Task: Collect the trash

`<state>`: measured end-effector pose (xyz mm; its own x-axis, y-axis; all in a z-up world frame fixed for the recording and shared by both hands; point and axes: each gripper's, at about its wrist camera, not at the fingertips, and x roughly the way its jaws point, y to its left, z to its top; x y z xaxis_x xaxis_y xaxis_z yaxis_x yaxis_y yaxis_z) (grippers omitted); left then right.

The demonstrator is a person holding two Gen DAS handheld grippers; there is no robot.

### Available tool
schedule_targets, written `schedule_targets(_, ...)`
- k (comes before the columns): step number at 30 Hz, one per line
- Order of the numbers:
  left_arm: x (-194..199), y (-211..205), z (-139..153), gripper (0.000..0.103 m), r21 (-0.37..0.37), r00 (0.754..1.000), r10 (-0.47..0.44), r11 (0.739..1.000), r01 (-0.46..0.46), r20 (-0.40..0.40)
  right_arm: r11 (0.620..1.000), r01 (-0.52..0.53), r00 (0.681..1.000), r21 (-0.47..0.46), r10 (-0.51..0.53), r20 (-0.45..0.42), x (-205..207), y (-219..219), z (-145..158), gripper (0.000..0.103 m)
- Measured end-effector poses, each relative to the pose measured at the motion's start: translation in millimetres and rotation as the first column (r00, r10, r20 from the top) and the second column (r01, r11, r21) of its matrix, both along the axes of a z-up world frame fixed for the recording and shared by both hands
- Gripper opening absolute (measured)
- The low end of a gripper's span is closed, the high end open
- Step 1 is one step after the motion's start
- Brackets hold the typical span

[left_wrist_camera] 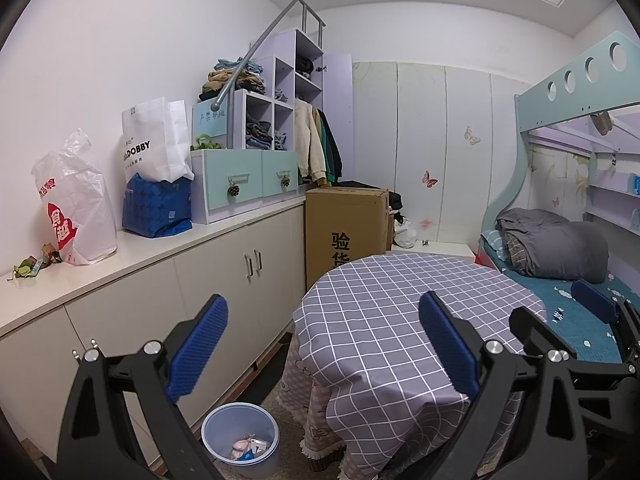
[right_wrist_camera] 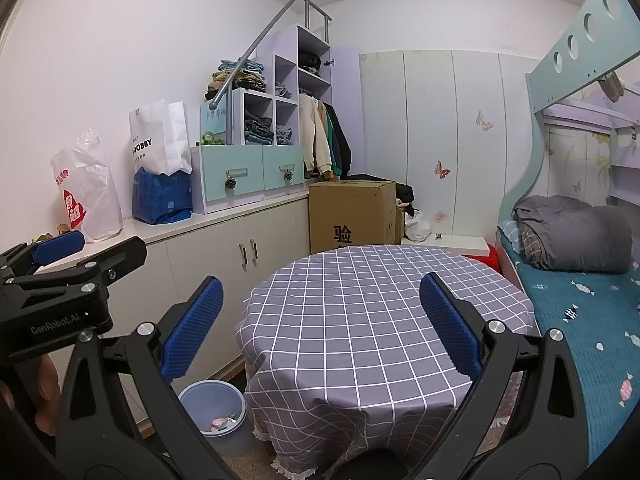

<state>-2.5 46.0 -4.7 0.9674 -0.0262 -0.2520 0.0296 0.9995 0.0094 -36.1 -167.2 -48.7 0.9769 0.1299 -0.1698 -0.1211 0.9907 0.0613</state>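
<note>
Trash (left_wrist_camera: 31, 267) is the small heap of crumpled wrappers and green scraps at the near end of the long white worktop (left_wrist_camera: 168, 242), just beside the white plastic bag w/ red print (left_wrist_camera: 76, 204). From the right wrist view you only catch a sliver of it, the left tool blocks most.

Left tool (left_wrist_camera: 322, 344) is released, pads wide apart, nothing between them. Right tool (right_wrist_camera: 318, 326) is the same: spread and empty. You're holding both up high and level over the round table w/ the checked cloth (right_wrist_camera: 372, 304), which imo reads as a ready pose, not a reach. Neither one is aimed at the scraps atm.

Bin (left_wrist_camera: 240, 440) sits on the floor in the gap between the cabinet fronts and the table, tucked by the cloth's edge, prob so stuff from either surface can go straight down into it. There's already some bits in the bottom, so part of the job looks done, though I can't tell how much.

Tablecloth top looks bare from both views, so the worktop pile is likely what's left. Left tool is the closer one to it. Scraps look light and flimsy, so you'd prob want to pinch low and go slow or they'll slide along the surface.
</note>
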Motion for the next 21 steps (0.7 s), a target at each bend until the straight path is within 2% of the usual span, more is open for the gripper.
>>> schedule_targets(21, 3.0, 8.0, -1.1, 0.094, 0.004, 1.000, -0.002, 1.000, 0.002, -0.004, 1.000, -0.005, 1.000, 0.004, 0.005, -0.007, 2.9, -2.6, -0.5, 0.097)
